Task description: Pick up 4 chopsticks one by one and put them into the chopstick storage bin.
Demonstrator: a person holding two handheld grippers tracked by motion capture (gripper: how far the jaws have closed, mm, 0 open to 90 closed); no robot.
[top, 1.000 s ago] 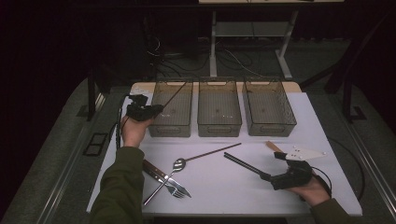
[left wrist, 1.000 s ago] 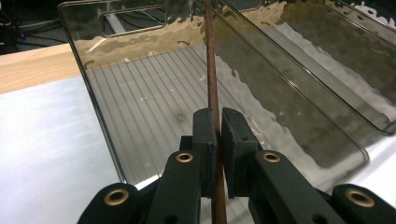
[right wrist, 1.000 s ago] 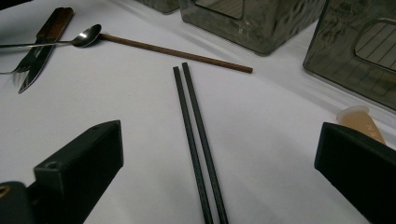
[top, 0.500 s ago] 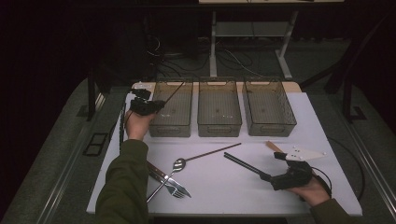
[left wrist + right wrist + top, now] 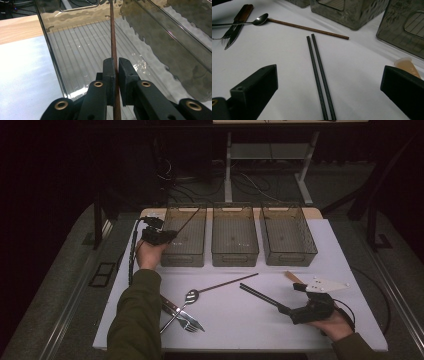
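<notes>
My left gripper (image 5: 159, 236) (image 5: 116, 67) is shut on a thin brown chopstick (image 5: 113, 37) at the near left corner of the left smoky plastic bin (image 5: 184, 251). The stick (image 5: 189, 221) slants up and away over that bin's ribbed floor (image 5: 85, 47). A second brown chopstick (image 5: 227, 283) (image 5: 308, 28) lies on the white table. My right gripper (image 5: 296, 301) (image 5: 328, 82) rests low on the table at the front right, jaws wide open. A pair of black chopsticks (image 5: 260, 295) (image 5: 319, 77) lies between them, untouched.
Two more bins, the middle bin (image 5: 235, 251) and the right bin (image 5: 290, 254), stand in a row beside the left one. A spoon (image 5: 191, 295) (image 5: 260, 20), a fork (image 5: 192, 324) and a knife (image 5: 170, 306) lie at the front left. A tan piece (image 5: 292, 276) (image 5: 407, 65) sits by my right gripper.
My left gripper has shifted slightly right toward the left bin with the brown chopstick in it. The right gripper has not moved.
</notes>
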